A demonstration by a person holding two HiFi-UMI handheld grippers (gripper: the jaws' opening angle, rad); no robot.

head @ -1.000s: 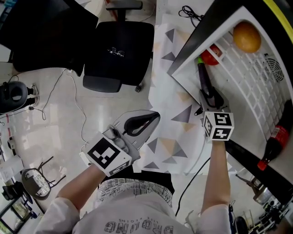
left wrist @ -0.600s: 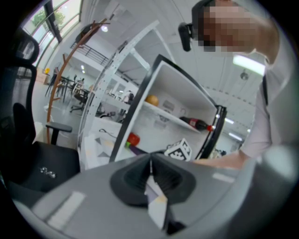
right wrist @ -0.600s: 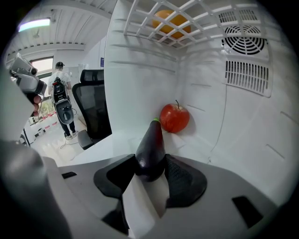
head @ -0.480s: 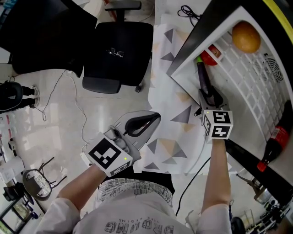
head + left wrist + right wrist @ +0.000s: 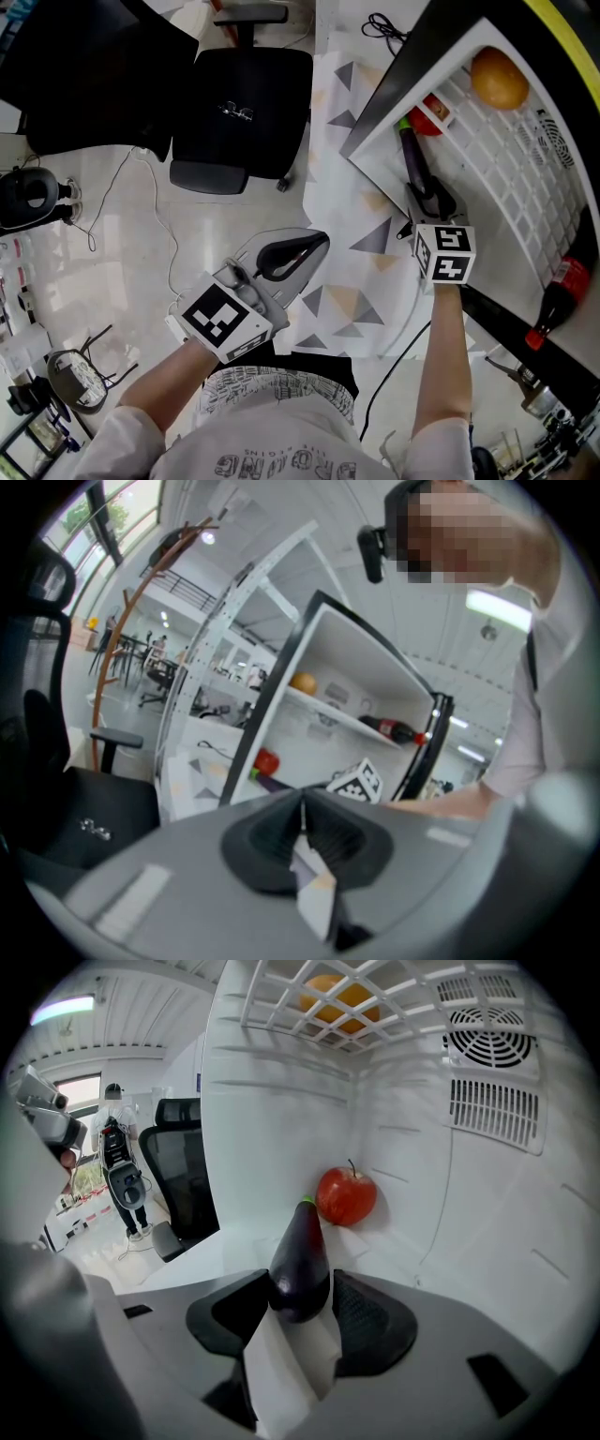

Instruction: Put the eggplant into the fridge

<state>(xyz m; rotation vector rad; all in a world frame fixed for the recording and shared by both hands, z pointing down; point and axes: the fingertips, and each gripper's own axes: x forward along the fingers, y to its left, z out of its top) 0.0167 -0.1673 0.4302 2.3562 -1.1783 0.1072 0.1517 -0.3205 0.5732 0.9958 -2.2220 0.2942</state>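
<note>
Eggplant [image 5: 300,1258] lies on the white floor of the fridge [image 5: 487,1241], its green-capped tip pointing toward the red apple [image 5: 346,1196] in the back corner and its rounded end between the fingers of my right gripper [image 5: 300,1288]. Those jaws have just been opening — the left pad sits right at the skin and the right pad shows a slim gap, so I read no squeeze on it. An orange [image 5: 333,997] rests on the wire shelf [image 5: 272,997] above. My left gripper [image 5: 302,810] hangs outside the fridge — fingers pressed together, nothing between them.
</note>
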